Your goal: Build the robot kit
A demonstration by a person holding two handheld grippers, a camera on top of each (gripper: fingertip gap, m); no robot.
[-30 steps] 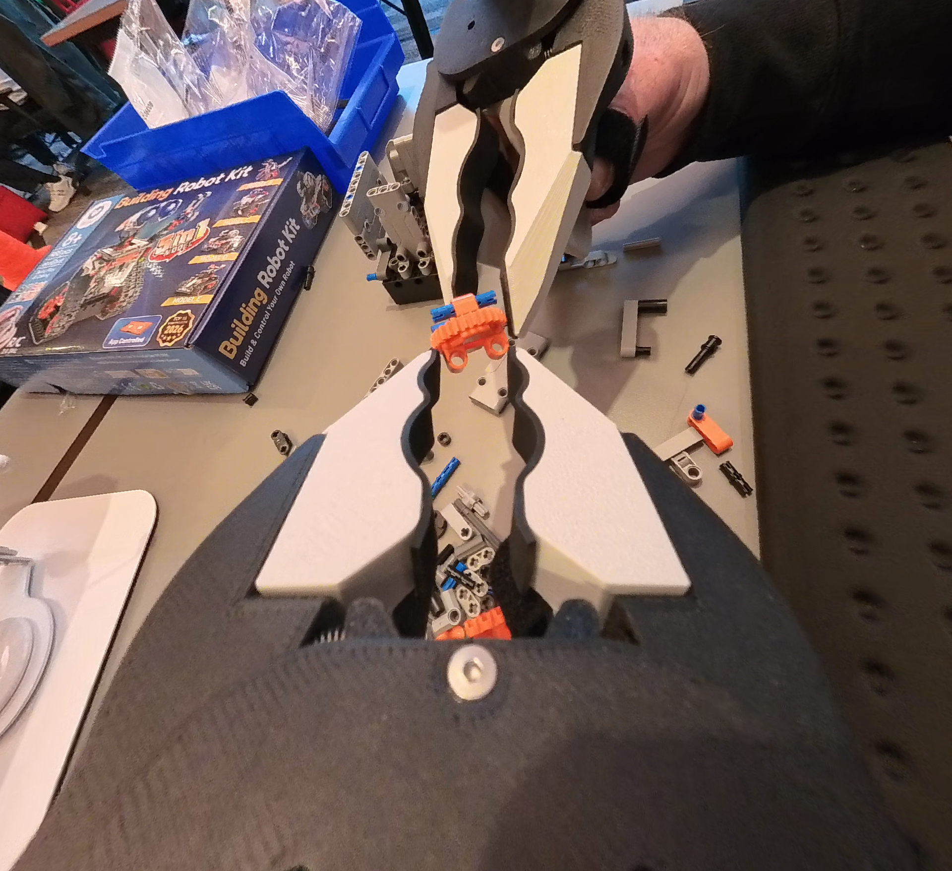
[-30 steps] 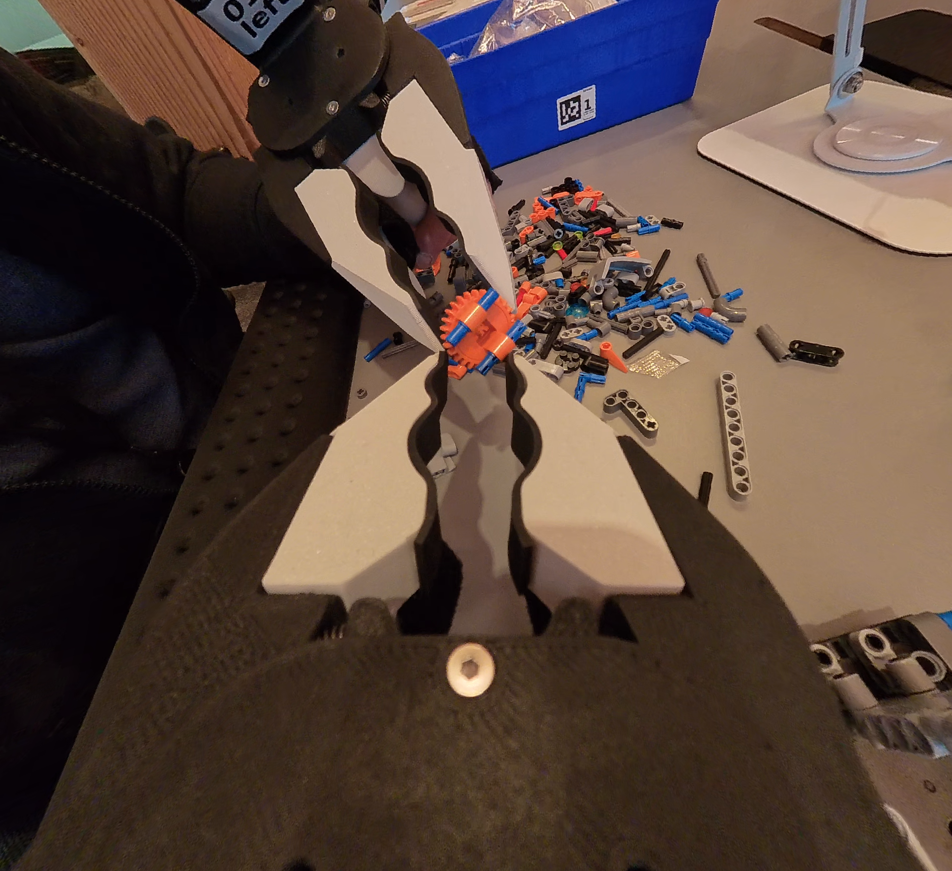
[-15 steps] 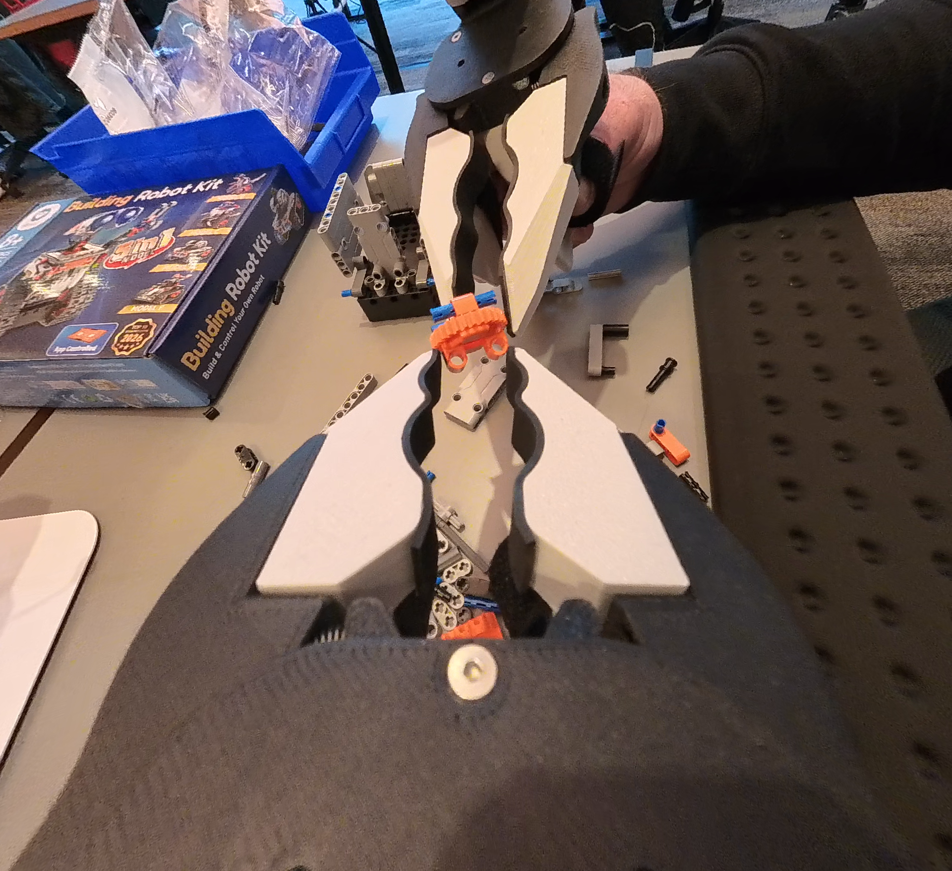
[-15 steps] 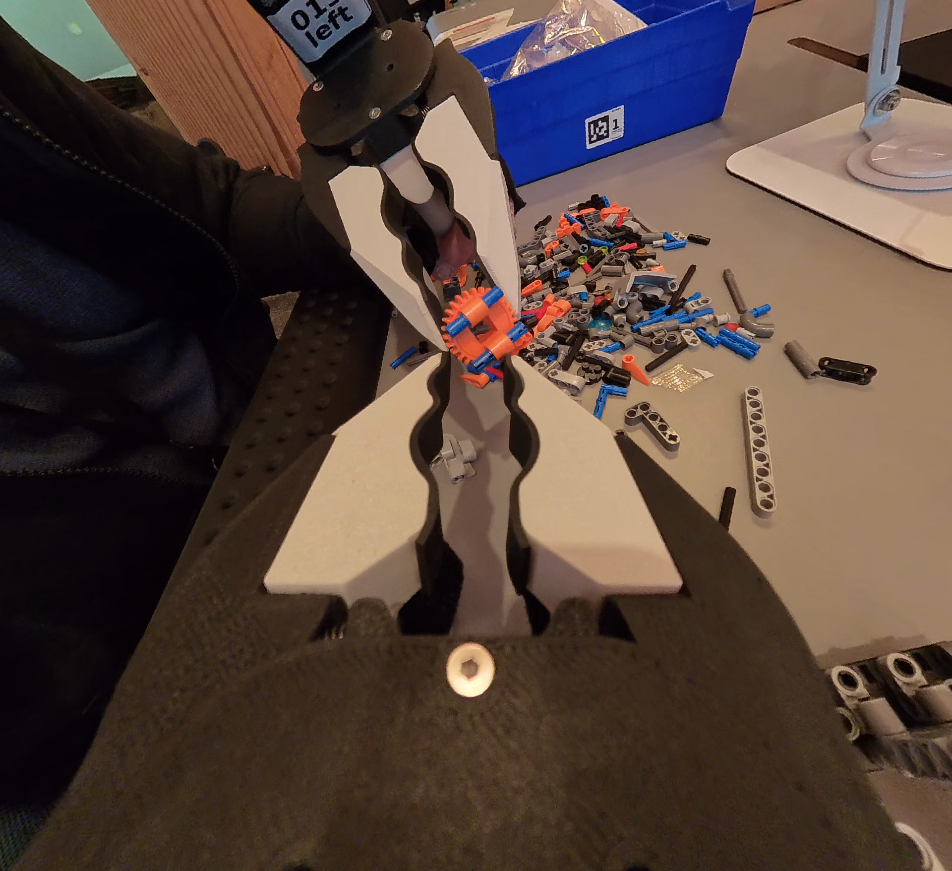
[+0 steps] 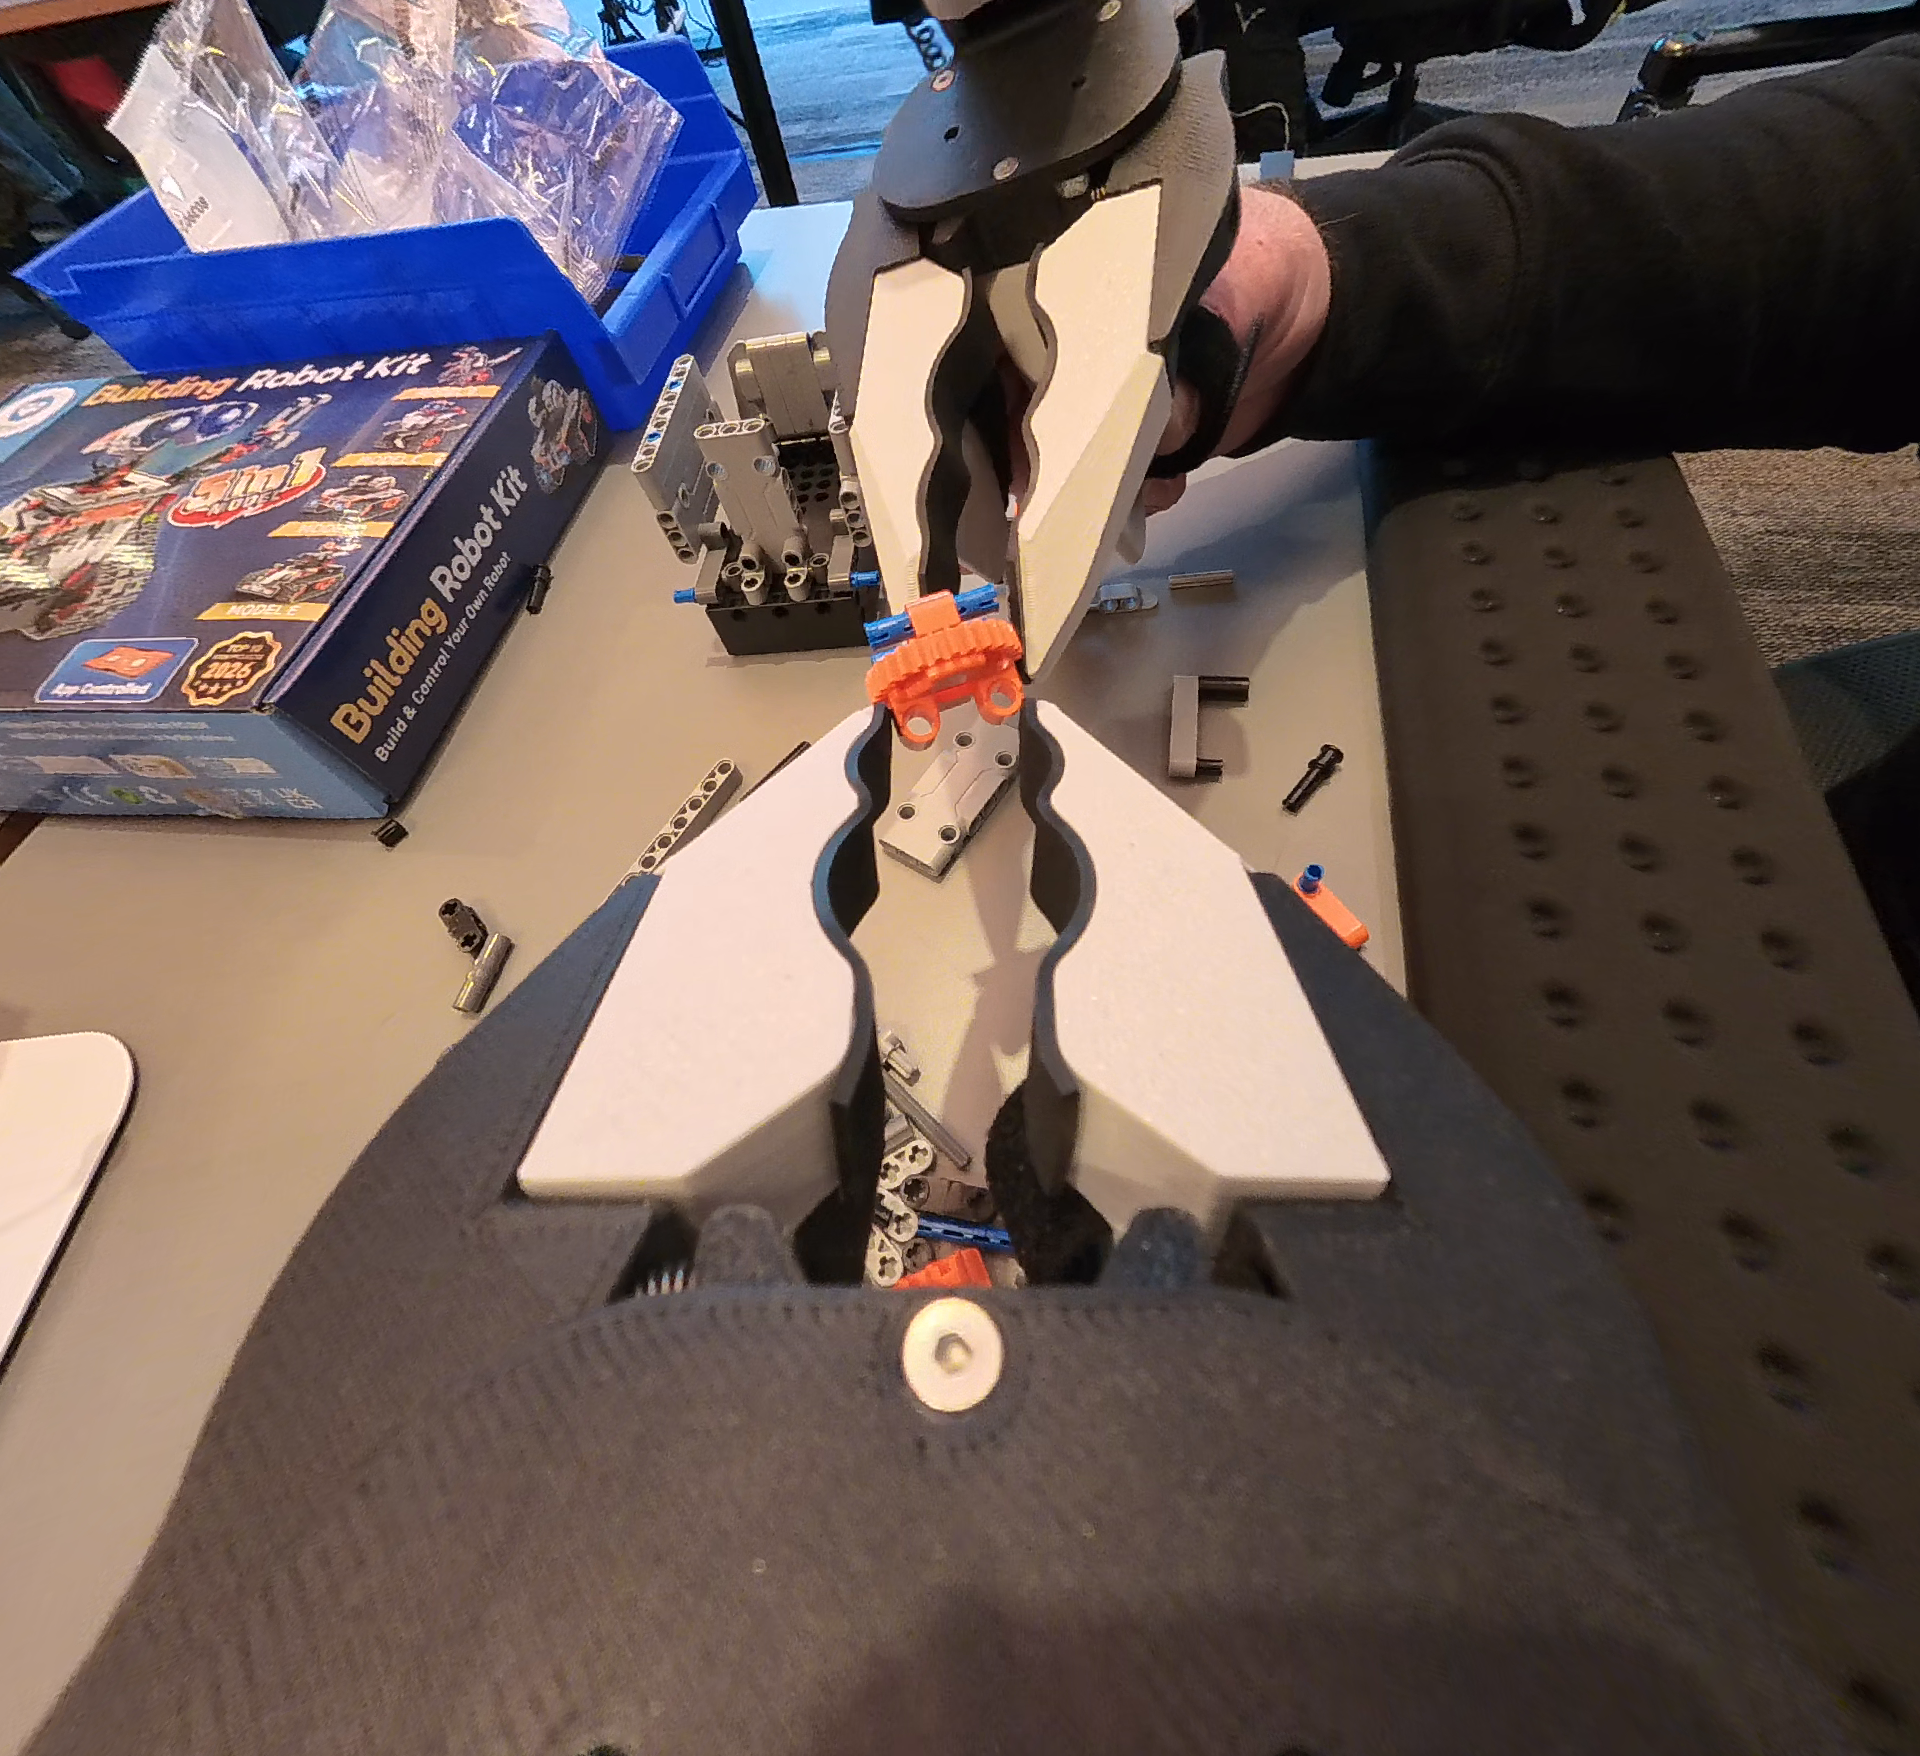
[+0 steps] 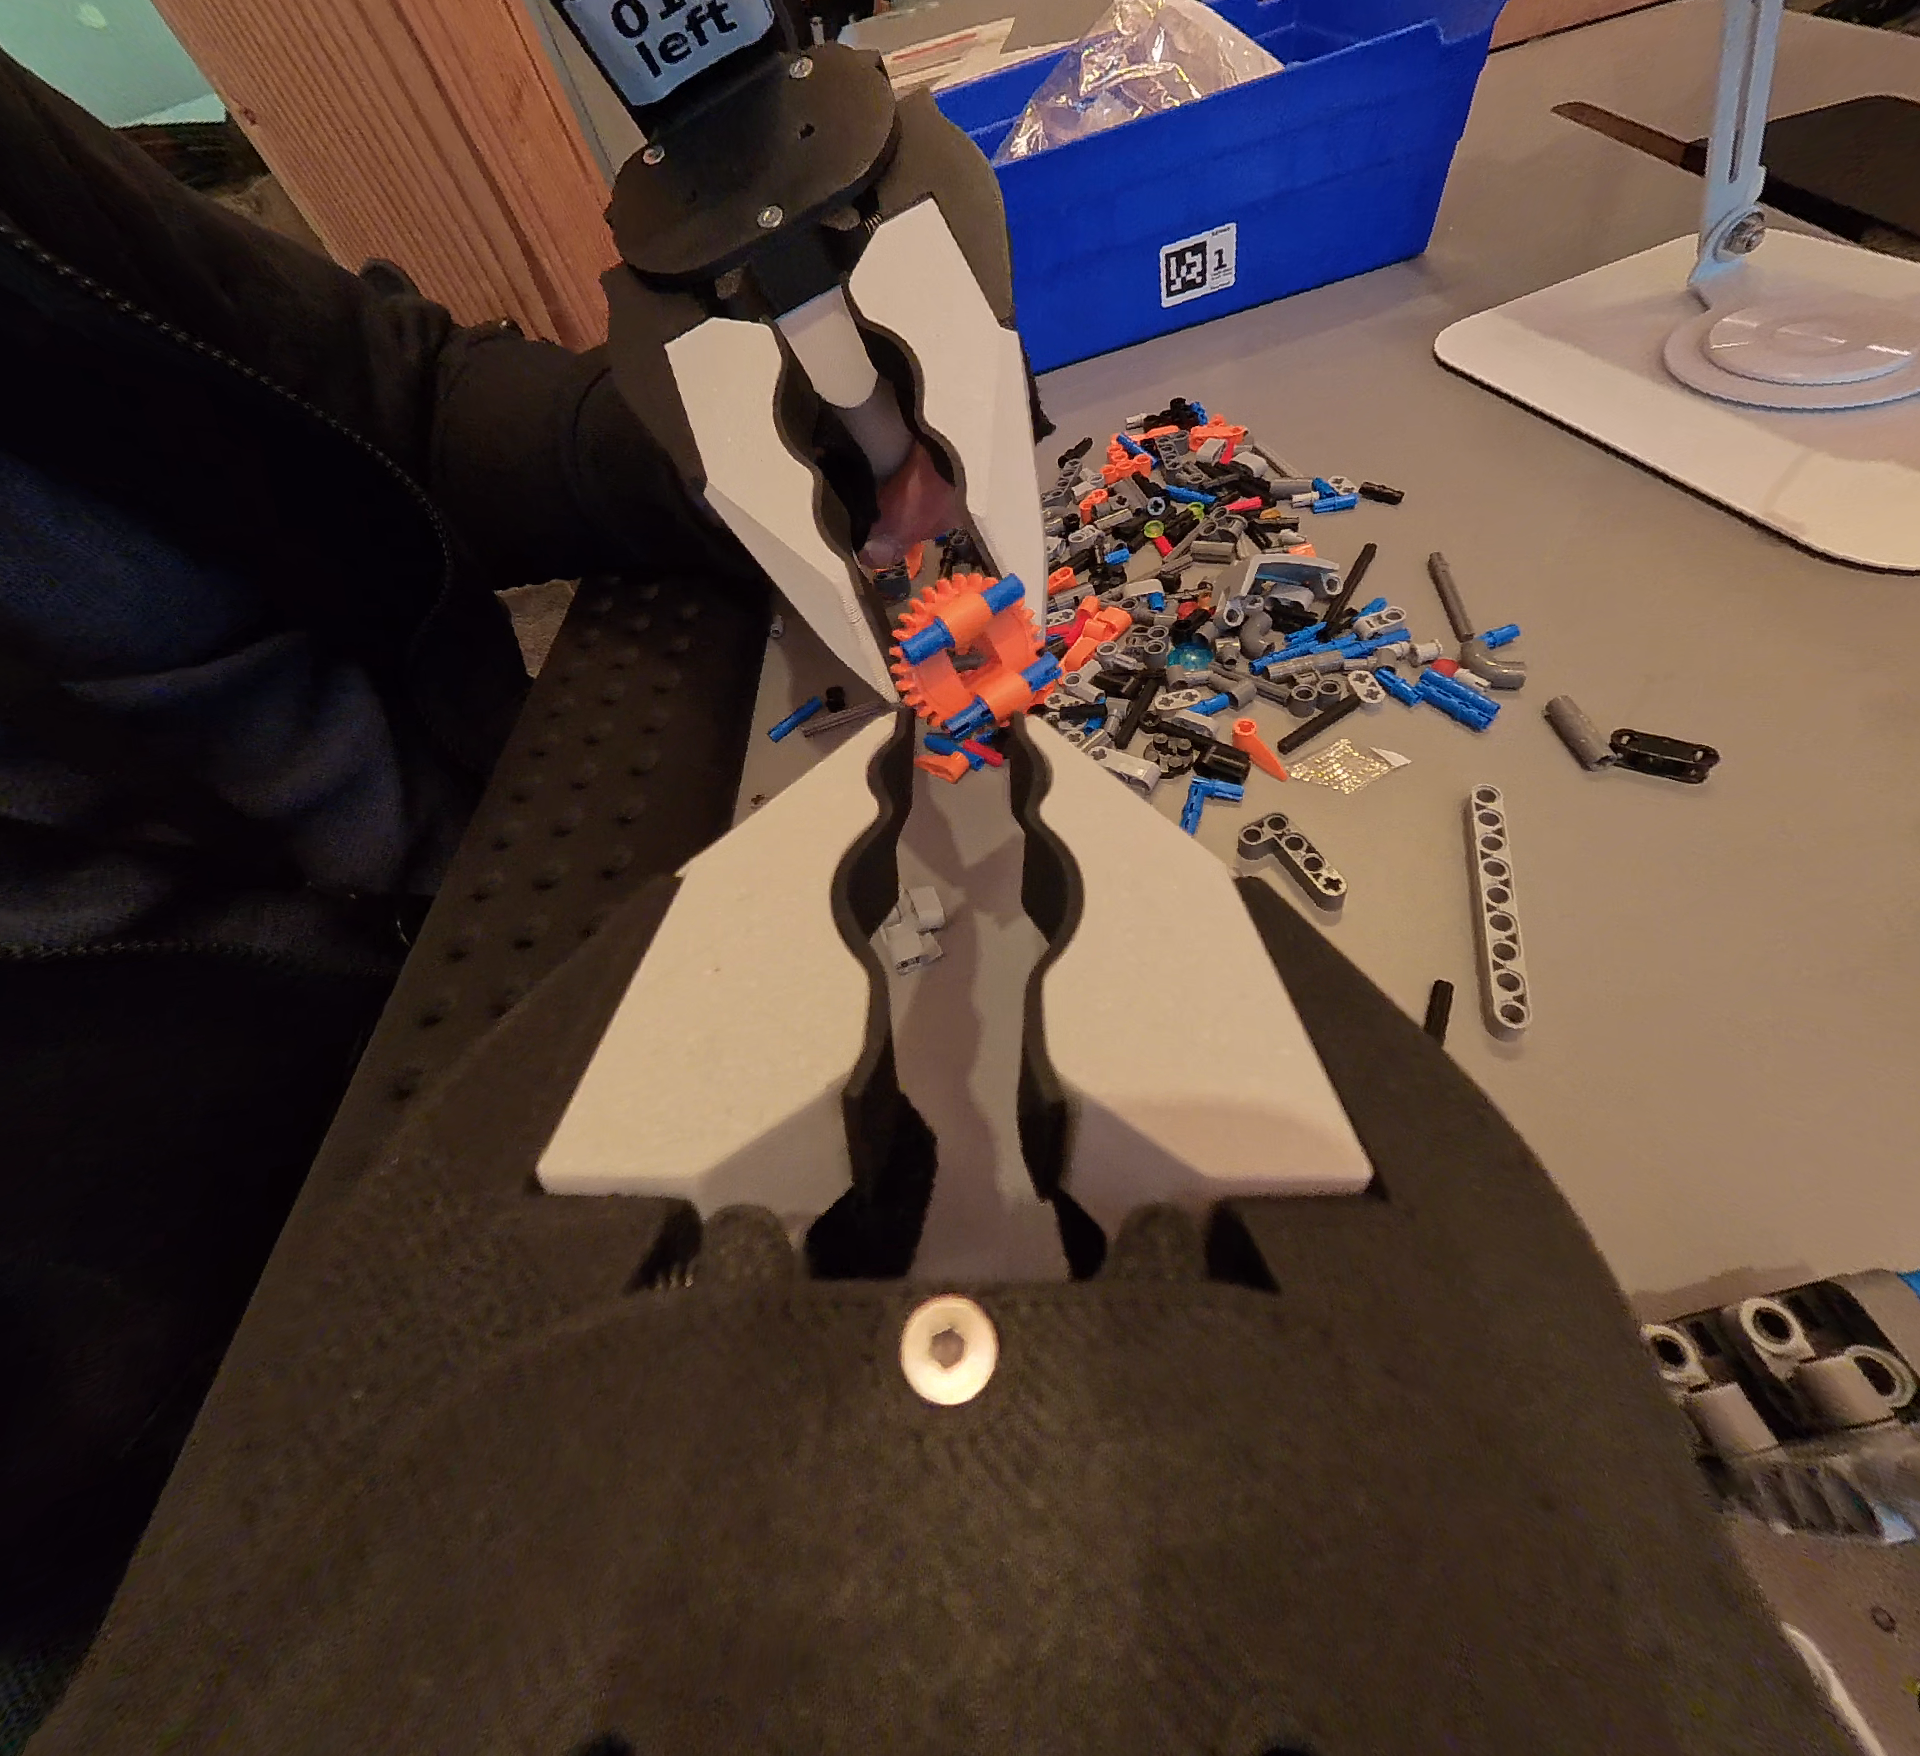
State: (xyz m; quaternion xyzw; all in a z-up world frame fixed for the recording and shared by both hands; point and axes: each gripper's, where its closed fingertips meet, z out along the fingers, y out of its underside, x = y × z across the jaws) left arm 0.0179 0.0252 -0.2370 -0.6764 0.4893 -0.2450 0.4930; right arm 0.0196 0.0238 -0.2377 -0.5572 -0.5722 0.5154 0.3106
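Observation:
An orange gear assembly with blue pins [image 5: 943, 662] hangs in the air above the grey table [image 5: 260, 958], held from both ends. My left gripper [image 5: 951, 717] is shut on its lower orange part. My right gripper [image 5: 971, 610] comes down from above and is shut on its upper end, by the blue pins. In the right wrist view the gear assembly [image 6: 971, 657] sits between my right gripper [image 6: 956, 727] and the left gripper [image 6: 940, 636], tip to tip. A hand in a black sleeve [image 5: 1558, 283] holds the right gripper.
A grey and black part-built model [image 5: 774, 511] stands behind the gear. A printed kit box [image 5: 260, 563] and a blue bin of plastic bags [image 5: 416, 293] are at the left. A pile of loose parts [image 6: 1247, 615], a long grey beam [image 6: 1496, 917] and a white stand base [image 6: 1714, 397] lie right. A black perforated mat [image 5: 1662, 875] borders the table. My two grippers' fingertips are within a few centimetres of each other.
Both grippers have risen and tilted together with the gear assembly still between them. The table and its parts look farther below. Neither grip has changed.

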